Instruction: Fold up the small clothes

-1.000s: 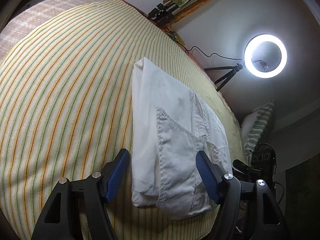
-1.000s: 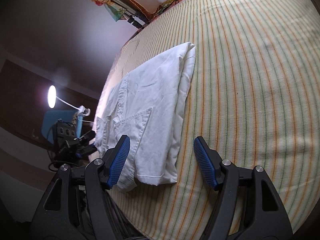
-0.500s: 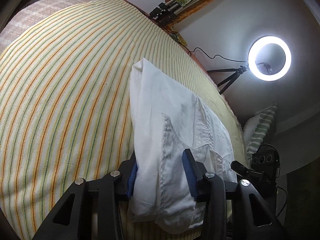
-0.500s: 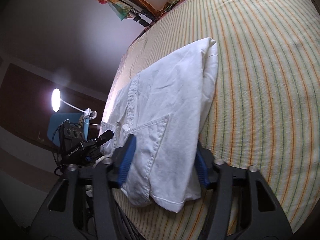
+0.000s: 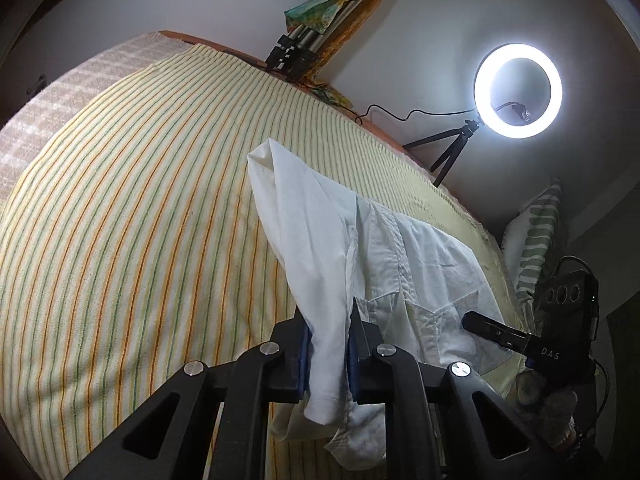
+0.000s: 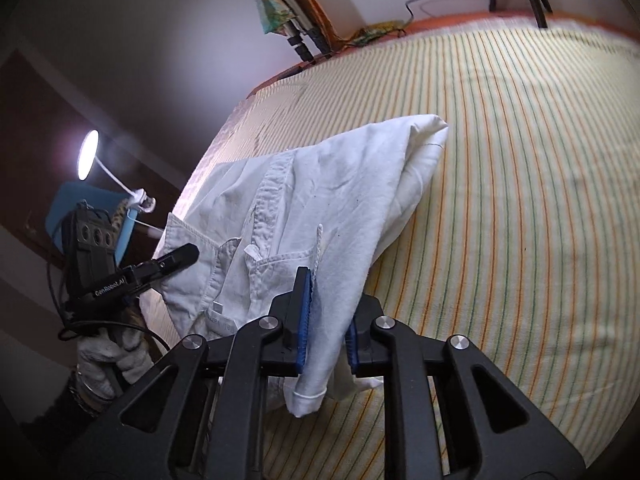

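A small white shirt (image 5: 340, 248), folded lengthwise, lies partly on the striped bedsheet (image 5: 140, 220) with its near end lifted. My left gripper (image 5: 328, 344) is shut on one near corner of it. My right gripper (image 6: 326, 320) is shut on the other near corner of the white shirt (image 6: 320, 200). The far end of the shirt rests on the striped bedsheet (image 6: 520, 160). The right gripper shows in the left wrist view (image 5: 480, 326); the left gripper shows in the right wrist view (image 6: 180, 256).
A lit ring light (image 5: 518, 90) on a small tripod stands beyond the bed's far edge. A striped pillow (image 5: 536, 236) lies at the right. Tripod legs and coloured cloth (image 5: 320, 12) lean on the wall. A lamp (image 6: 88, 154) and blue chair (image 6: 92, 216) stand left.
Both grippers went from open around the shirt's near end to shut on it. They have lifted that end off the sheet, and the views have tilted upward.
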{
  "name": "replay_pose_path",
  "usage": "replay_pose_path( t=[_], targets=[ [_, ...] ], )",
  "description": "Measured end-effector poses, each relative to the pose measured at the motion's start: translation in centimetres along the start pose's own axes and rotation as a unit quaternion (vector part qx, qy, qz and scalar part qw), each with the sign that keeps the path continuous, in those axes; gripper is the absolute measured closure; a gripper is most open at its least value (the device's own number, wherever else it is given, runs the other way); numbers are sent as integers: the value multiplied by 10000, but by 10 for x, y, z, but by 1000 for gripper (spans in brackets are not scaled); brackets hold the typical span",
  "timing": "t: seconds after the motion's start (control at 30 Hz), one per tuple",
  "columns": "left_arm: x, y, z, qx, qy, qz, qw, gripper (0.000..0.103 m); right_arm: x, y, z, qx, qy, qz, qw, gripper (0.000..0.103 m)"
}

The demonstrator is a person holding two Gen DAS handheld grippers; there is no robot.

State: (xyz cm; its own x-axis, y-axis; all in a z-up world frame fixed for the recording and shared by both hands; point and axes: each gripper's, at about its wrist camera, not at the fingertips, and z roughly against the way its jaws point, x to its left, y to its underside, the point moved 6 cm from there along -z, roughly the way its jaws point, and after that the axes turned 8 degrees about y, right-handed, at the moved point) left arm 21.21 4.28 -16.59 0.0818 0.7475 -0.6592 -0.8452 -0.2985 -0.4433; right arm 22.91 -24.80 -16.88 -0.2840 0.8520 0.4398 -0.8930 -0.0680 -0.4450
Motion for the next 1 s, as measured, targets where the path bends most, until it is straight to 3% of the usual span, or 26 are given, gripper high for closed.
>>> replay_pose_path(
  t=[0.27,0.6,0.8,1.0],
  targets=[
    [-37,2,6,-67,-52,-607,9981,94,20,-5,26,-215,371,660,9969,89],
    [-78,-2,-8,-54,208,-788,9967,95,14,-18,67,-524,812,901,9912,89],
    [-121,-15,-33,-7,349,-1056,9938,95,-5,-34,103,-744,1100,989,9862,89],
    [-181,-31,-81,110,516,-1439,9882,95,-52,-57,137,-957,1418,929,9809,89]
  ],
)
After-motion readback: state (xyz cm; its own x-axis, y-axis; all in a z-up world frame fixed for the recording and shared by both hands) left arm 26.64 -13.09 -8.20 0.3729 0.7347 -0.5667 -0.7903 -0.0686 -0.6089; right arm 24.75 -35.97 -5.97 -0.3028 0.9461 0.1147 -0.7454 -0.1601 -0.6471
